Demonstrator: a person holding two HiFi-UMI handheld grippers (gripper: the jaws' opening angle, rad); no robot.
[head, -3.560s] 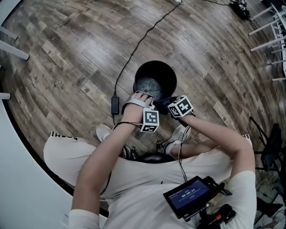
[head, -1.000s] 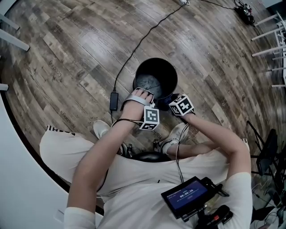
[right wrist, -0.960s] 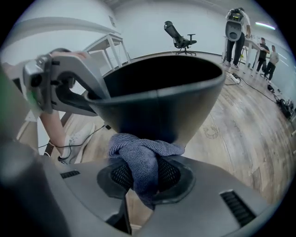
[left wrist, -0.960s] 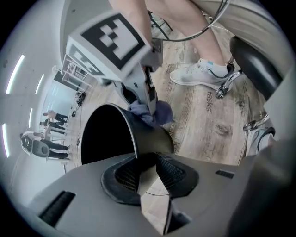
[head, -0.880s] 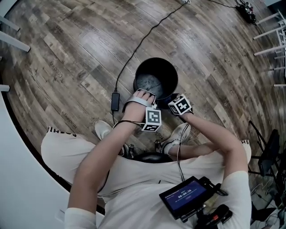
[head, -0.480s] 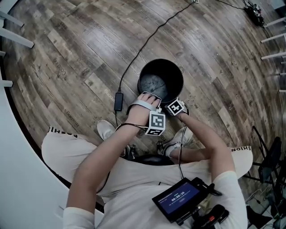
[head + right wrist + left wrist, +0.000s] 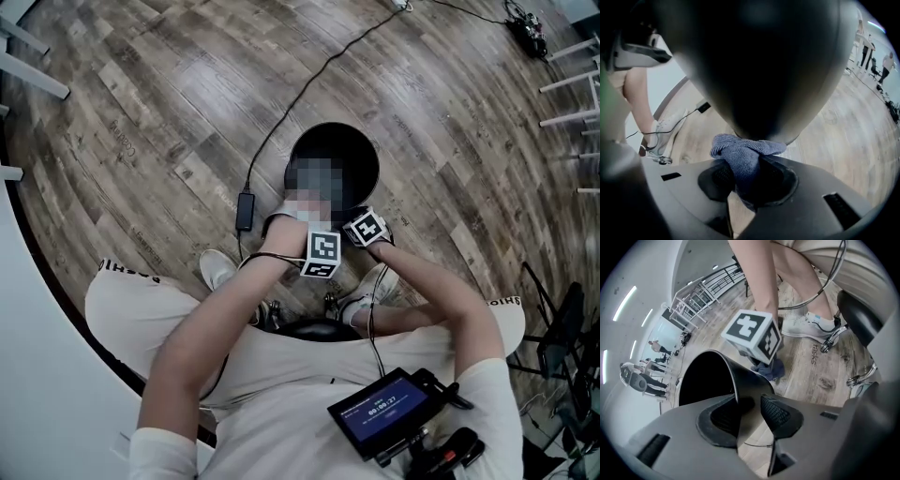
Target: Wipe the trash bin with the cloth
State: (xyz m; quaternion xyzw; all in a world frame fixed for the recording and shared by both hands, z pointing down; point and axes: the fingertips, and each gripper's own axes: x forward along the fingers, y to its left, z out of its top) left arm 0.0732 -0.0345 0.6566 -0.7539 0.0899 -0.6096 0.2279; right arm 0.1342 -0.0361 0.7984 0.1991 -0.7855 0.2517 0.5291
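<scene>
Cloth [image 7: 743,157] clamped in right claw [image 7: 747,177], against trash bin [image 7: 759,70]; left claw [image 7: 750,411] just opening, apart astride rim [image 7: 725,363].

Wood floor [image 7: 141,94] bears black bin [image 7: 358,157] (upright) and cable [image 7: 323,66].

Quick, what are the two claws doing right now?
Left claw: open, just been opening, with the rim of the trash bin between its jaws.
Right claw: closed on the blue cloth.
</scene>
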